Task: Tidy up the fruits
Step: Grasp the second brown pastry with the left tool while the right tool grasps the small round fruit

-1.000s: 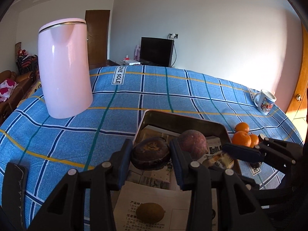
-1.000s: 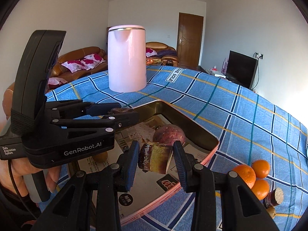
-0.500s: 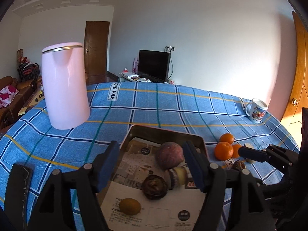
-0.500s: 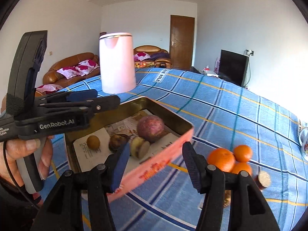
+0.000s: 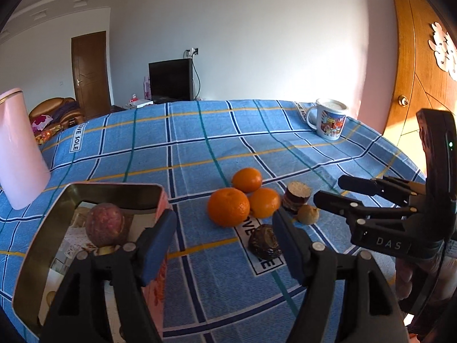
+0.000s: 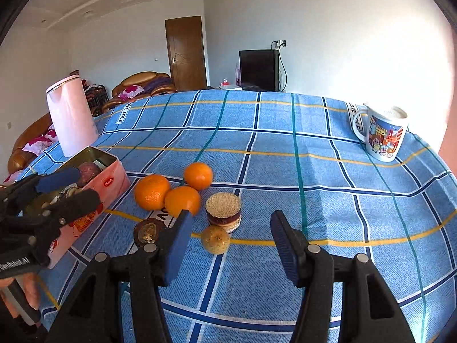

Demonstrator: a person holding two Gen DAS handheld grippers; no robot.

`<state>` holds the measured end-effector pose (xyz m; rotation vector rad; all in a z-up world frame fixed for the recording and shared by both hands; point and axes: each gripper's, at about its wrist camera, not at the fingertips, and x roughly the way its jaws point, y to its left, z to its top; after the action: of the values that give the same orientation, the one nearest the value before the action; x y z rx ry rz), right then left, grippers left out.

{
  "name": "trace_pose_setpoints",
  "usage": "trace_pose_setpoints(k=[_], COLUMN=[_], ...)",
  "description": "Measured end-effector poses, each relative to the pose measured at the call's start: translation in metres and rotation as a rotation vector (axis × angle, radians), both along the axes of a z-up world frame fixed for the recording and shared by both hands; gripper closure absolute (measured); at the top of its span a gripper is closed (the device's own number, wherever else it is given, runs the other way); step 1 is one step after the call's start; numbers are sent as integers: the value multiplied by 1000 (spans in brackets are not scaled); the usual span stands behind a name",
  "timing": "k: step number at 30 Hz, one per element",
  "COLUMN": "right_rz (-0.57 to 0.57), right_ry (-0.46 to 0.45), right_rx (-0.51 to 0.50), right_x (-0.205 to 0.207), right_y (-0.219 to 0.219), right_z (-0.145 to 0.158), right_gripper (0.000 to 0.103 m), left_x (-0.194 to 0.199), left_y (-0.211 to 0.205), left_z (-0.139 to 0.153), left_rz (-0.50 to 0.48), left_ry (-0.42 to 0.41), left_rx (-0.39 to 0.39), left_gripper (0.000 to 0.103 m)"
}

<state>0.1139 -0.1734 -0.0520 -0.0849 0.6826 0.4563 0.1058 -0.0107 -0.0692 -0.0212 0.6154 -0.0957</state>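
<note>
The desk [image 6: 328, 154], spread with a blue checked cloth, is now faced where the loose fruits lie, the pink tin [image 6: 110, 181] having slid to the left of both views with the purple fruit [image 5: 105, 224] inside it. Three oranges [image 6: 170, 193], a cut purple piece [image 6: 223, 212], a dark wrinkled fruit [image 5: 264, 241] and a small yellow-brown fruit [image 6: 215, 239] are left outside the tin. The left gripper [image 5: 224, 245] and right gripper [image 6: 228, 250], a second ago closed on fruit over the tin, are held partly open and empty, so another pickup is judged next.

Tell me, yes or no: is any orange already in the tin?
No: all three oranges sit on the blue cloth beside the tin.
</note>
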Motion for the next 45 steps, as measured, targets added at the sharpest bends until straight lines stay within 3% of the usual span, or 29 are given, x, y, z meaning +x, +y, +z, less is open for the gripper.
trace_pose_setpoints(k=[8,13,16,18,25,28,32,37,45], right_rz=[55,77,93,86,20,13,14,20,44], right_ry=[140,214,205,187,71,70,67,64,15], right_rx=[-37,-55,-62,-45,-1,8,13,29,57], right_x=[18,28,26,24,11,12,12,10,3], right_y=[14,19,22,19,6,4,4,1,1], right_z=[-18,-30,-30,-27,-10,-9,-8,-8,-1], right_gripper=[55,69,75,75,75,75,75,75,75], left_x=[10,16,16,17,25,35,39,36,21], left_y=[-11,-12,-16,-19,-34,-38,-40,-33,-25], left_z=[-11,-15,-15,-16,-23,-29,-33,-28,-14], left_rz=[-28,-45,-56,-76,-131,-150,-160,-151,-117], left_ry=[64,103,103,111,163,222,250,226,116], left_rx=[27,15,25,31,43,38,28,-5,-14], left_gripper=[31,33,33,43,43,56,62,63,63])
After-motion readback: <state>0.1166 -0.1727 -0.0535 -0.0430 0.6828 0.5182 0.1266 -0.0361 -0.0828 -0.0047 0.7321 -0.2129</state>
